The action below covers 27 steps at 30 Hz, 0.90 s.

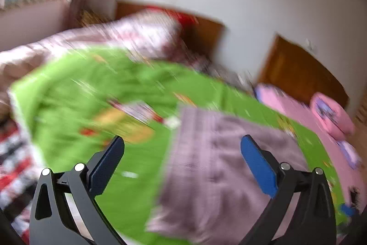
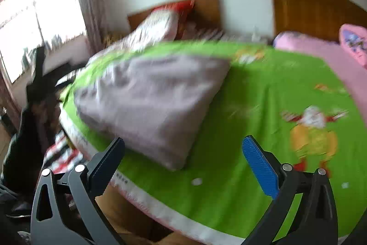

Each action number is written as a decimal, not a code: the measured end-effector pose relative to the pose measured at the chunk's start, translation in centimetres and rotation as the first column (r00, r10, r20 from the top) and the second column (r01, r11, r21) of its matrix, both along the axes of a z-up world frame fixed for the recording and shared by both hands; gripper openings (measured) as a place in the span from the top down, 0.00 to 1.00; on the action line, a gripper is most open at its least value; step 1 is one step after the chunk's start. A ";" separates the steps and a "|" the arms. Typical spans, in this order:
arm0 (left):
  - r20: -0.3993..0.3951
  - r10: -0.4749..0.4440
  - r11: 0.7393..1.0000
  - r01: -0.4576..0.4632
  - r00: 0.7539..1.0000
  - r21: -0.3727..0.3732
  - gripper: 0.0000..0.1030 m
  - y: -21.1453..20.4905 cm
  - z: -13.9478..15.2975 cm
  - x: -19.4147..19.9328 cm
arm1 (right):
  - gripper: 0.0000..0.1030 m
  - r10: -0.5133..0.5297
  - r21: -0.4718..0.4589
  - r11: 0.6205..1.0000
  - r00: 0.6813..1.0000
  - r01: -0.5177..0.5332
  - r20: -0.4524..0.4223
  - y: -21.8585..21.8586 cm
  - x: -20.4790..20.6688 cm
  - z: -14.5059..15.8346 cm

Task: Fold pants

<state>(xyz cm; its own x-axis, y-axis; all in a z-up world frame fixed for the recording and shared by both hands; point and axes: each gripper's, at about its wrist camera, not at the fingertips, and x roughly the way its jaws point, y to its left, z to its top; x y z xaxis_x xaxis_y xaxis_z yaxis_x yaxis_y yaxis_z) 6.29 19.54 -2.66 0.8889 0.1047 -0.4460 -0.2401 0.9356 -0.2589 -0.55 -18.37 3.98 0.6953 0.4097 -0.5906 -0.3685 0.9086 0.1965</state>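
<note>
Green bedspread (image 2: pixel 252 88) on the bed is carrying the grey pants (image 2: pixel 151 98), already lying as a folded bundle near its edge.

Both claws are hanging released and empty: the left claw (image 1: pixel 182 162) is sitting nearer, right over the pants (image 1: pixel 220 171), while from the right claw (image 2: pixel 183 162) they are lying ahead-left, long axis slanting away.

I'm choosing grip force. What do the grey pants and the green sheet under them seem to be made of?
Pants: probably soft matte knit, with rounded limp folds; blur hides the weave. Green sheet: apparently thin printed woven fabric, matte, lying flat with cartoon prints.
</note>
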 end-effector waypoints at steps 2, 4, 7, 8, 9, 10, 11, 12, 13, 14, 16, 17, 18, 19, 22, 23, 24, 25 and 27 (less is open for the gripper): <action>0.067 0.103 0.992 -0.107 0.992 0.065 0.02 1.0 2.1 -3.2 | 0.04 -0.057 0.026 0.998 0.997 0.056 0.045 -1.2 -0.5 1.0; 0.144 0.185 0.975 -0.200 0.972 0.096 0.01 1.5 4.2 -5.9 | 0.04 -0.126 0.084 0.989 0.988 0.119 0.085 -2.5 -0.8 2.1; 0.265 0.255 0.951 -0.290 0.930 0.104 0.01 1.6 7.0 -9.1 | 0.04 -0.204 0.154 0.971 0.971 0.183 0.128 -3.5 -1.1 3.0; 0.291 0.257 0.948 -0.299 0.921 0.109 0.01 1.3 7.7 -9.8 | 0.04 -0.212 0.160 0.969 0.967 0.189 0.142 -3.3 -1.3 3.1; 0.324 0.254 0.945 -0.305 0.911 0.120 0.01 0.7 8.5 -10.6 | 0.04 -0.216 0.151 0.970 0.963 0.192 0.164 -2.8 -1.5 3.4; 0.345 0.241 0.945 -0.301 0.907 0.130 0.01 0.0 9.0 -11.2 | 0.04 -0.210 0.133 0.973 0.960 0.187 0.183 -2.3 -1.7 3.7; 0.353 0.214 0.950 -0.278 0.911 0.141 0.01 -0.8 9.4 -11.5 | 0.04 -0.203 0.117 0.976 0.959 0.182 0.197 -2.1 -1.7 3.8; 0.350 0.188 0.956 -0.253 0.918 0.150 0.01 -1.4 9.4 -11.6 | 0.04 -0.189 0.090 0.981 0.958 0.173 0.217 -1.2 -2.0 4.1; 0.339 0.150 0.964 -0.214 0.929 0.158 0.01 -2.3 9.4 -11.7 | 0.04 -0.176 0.068 0.984 0.958 0.164 0.226 -0.5 -2.3 4.1; 0.329 0.126 0.969 -0.187 0.936 0.161 0.01 -3.0 9.2 -11.8 | 0.04 -0.158 0.045 0.987 0.961 0.151 0.228 0.2 -2.4 4.1; 0.274 0.085 0.973 -0.139 0.958 0.185 0.01 -5.2 8.3 -11.5 | 0.04 -0.120 -0.003 0.992 0.969 0.124 0.215 1.9 -2.9 3.7; 0.246 0.075 0.974 -0.124 0.966 0.192 0.01 -6.1 7.7 -11.2 | 0.04 -0.112 -0.013 0.993 0.971 0.118 0.209 2.4 -3.1 3.5; 0.212 0.062 0.973 -0.106 0.975 0.204 0.01 -7.2 7.0 -10.8 | 0.04 -0.101 -0.023 0.994 0.977 0.107 0.190 3.0 -3.3 3.1; 0.183 0.043 0.971 -0.084 0.982 0.223 0.01 -8.5 6.3 -10.5 | 0.04 -0.098 -0.030 0.994 0.981 0.105 0.167 3.4 -3.4 2.8; 0.089 -0.011 0.963 -0.013 0.996 0.268 0.01 -11.9 4.0 -9.9 | 0.04 -0.104 -0.059 0.992 0.991 0.109 0.085 4.1 -3.3 1.5; 0.076 -0.024 0.962 0.003 0.997 0.274 0.01 -12.8 3.2 -9.8 | 0.04 -0.115 -0.069 0.990 0.991 0.120 0.062 4.1 -3.2 1.1; 0.066 -0.039 0.955 0.018 0.997 0.295 0.01 -13.7 2.3 -9.9 | 0.04 -0.119 -0.072 0.990 0.992 0.123 0.047 4.0 -3.1 0.8; 0.056 -0.049 0.948 0.029 0.997 0.316 0.01 -14.4 1.7 -9.9 | 0.04 -0.124 -0.074 0.989 0.992 0.126 0.033 3.9 -3.0 0.5; 0.007 -0.097 0.933 0.088 0.995 0.349 0.01 -15.8 0.7 -9.5 | 0.04 -0.147 -0.076 0.986 0.989 0.148 0.011 3.4 -2.9 0.1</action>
